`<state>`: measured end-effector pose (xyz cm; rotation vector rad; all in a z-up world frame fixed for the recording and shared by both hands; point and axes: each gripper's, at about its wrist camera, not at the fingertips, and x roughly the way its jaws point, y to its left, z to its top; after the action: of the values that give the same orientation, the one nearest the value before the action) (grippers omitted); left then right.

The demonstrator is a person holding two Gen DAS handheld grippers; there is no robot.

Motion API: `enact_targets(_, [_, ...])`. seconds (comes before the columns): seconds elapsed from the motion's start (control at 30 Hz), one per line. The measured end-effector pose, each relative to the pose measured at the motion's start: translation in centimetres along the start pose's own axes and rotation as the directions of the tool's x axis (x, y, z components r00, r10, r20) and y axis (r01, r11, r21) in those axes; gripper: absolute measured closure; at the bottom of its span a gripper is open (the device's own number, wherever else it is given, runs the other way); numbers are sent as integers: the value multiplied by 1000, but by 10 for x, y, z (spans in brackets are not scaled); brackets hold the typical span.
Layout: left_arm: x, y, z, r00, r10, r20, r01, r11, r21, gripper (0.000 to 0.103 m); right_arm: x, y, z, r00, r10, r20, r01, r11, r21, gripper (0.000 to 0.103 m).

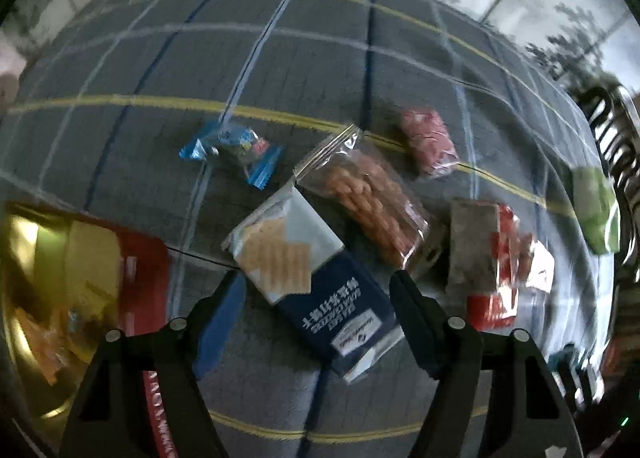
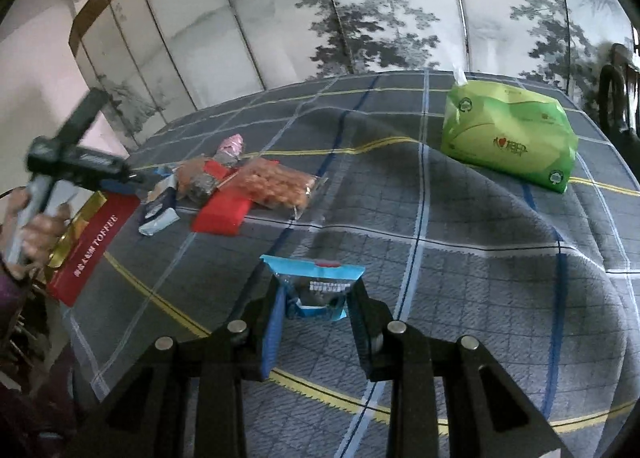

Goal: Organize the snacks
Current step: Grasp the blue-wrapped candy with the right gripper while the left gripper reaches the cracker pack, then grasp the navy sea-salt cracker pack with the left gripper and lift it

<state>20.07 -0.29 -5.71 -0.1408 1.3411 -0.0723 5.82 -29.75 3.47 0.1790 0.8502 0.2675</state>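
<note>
Right fingers [image 2: 352, 310] closed on a blue snack packet [image 2: 318, 290], held above the plaid tabletop [image 2: 460, 278]. Left fingers [image 1: 224, 298] spread wide over a navy cracker packet [image 1: 304, 270], empty; clear bag of orange snacks [image 1: 368, 201] just beyond, red toffee box [image 1: 144, 278] at left.

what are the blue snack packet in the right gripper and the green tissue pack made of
Blue snack packet: thin plastic film, likely; crimped serrated ends, crinkled glossy surface, clear window.
Green tissue pack: soft plastic wrap, probably; slight sheen, slumped shape, white tissue poking from its top.
</note>
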Motion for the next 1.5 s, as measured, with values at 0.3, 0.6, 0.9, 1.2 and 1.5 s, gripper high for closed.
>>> enact_targets(0.3, [18,0,1,998,42,-46,-46,994,-98,35,-6,-5,0,998,49,28,-50,999,13,72])
enact_targets(0.6, [6,-4,-31,999,38,14,-36,995,-96,52,-4,-5,2,998,50,35,-50,999,14,72])
enact_targets(0.9, [-28,-19,-115,987,29,158,-46,993,106,56,11,-1,4,1000,-15,-25,15,1000,-7,72])
enact_targets(1.2, [-70,-20,-143,961,8,277,-58,983,173,56,19,1,5,997,-60,-57,59,998,-12,71])
enact_targets(1.5, [-101,-13,-162,933,33,359,-113,973,203,56,24,1,4,992,-98,-79,97,995,-12,71])
